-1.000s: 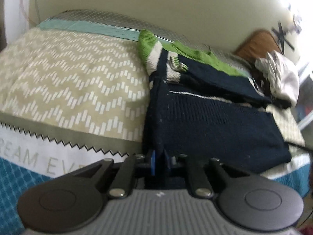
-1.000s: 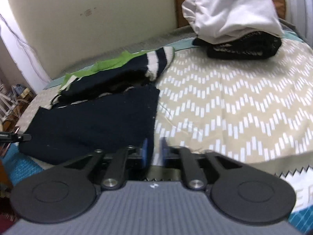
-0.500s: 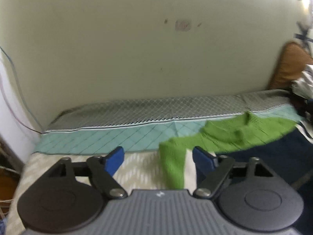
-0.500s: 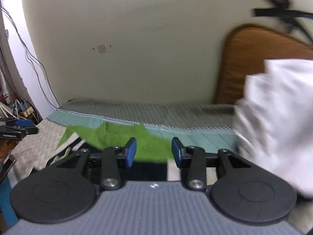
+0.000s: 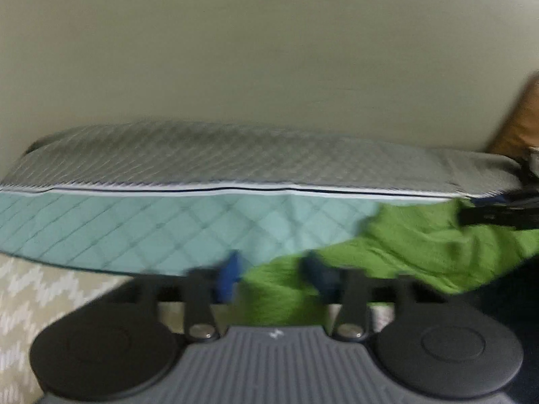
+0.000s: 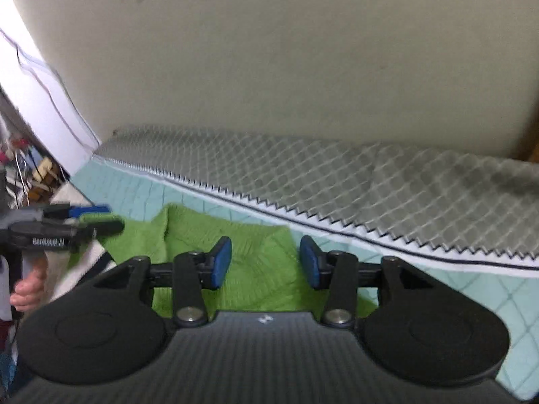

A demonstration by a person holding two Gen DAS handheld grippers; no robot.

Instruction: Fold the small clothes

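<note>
Two hand-held grippers hover low over a bed (image 6: 471,299), each with its blue pads spread apart and gripping nothing. Nothing here serves as a container. The bed wears a pale teal quilted cover (image 5: 134,225) edged by a grey diamond-patterned band (image 6: 337,181), against a plain cream wall (image 6: 303,50). A green knitted garment (image 6: 256,269) lies rumpled on the teal cover. The right hand-held gripper (image 6: 266,266) sits directly over the garment; the left hand-held gripper (image 5: 273,274) is at its left edge.

Left wrist view motion-blurred: left gripper (image 5: 271,271) pads smeared, green sweater (image 5: 404,252) knit detail lost and cut by right edge; right gripper (image 6: 266,262) body hides the sweater's near part
</note>
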